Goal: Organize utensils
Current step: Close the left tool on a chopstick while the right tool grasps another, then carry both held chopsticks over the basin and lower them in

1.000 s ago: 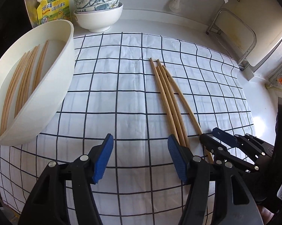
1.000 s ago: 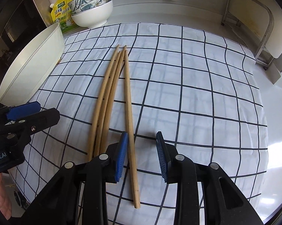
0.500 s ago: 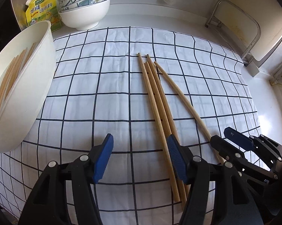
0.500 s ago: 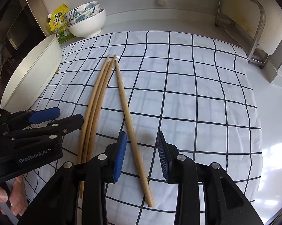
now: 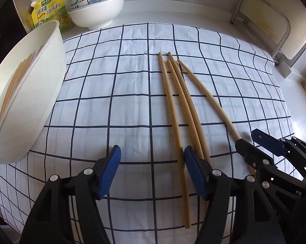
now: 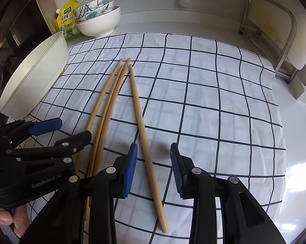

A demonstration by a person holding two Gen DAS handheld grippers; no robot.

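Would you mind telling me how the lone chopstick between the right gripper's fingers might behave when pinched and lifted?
The lone chopstick looks thin and wooden, so probably stiff and light. Its rounded shaft may roll on the checked cloth. Gripped near one end by the right hand-held gripper, it would likely tilt.

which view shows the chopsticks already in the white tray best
The left wrist view: it looks into the white tray past its rim, so the chopsticks inside show as tan rods. The right wrist view catches only the tray's outer wall and rim, so its contents are hidden.
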